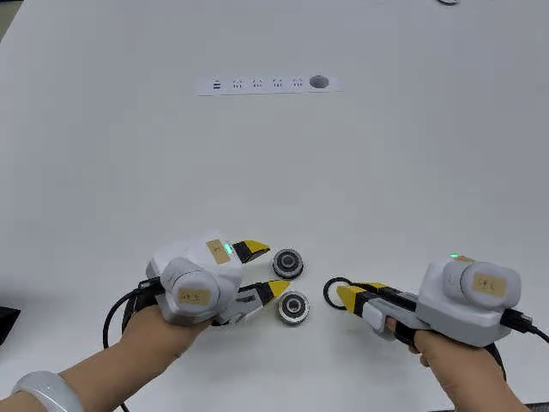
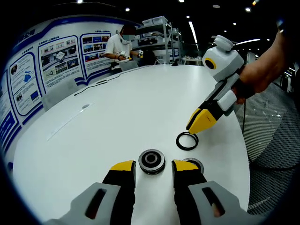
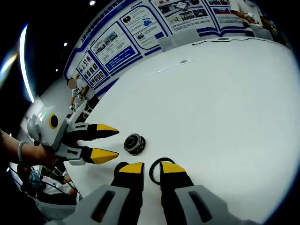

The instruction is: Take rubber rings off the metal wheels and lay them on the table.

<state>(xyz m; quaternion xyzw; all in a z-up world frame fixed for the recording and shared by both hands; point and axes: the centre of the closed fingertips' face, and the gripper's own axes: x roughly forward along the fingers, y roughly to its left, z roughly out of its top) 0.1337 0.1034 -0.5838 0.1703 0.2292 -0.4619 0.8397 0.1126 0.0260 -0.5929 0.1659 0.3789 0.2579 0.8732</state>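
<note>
On the white desk (image 1: 274, 172), your left hand-held gripper (image 1: 264, 269) is spread wide. Your right hand-held gripper (image 1: 350, 295) is parted only narrowly. One wheel (image 1: 287, 263) sits just ahead between the left tips, and the other wheel (image 1: 292, 306) sits beside its lower jaw. A black rubber ring (image 1: 325, 292) lies flat at your right tips.

Bright overhead light; soft shadows; fisheye-warped gripper views

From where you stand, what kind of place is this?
Probably a lab or demonstration hall: a big white table with a socket strip, posters on the wall, shelves, and a person working behind.
</note>
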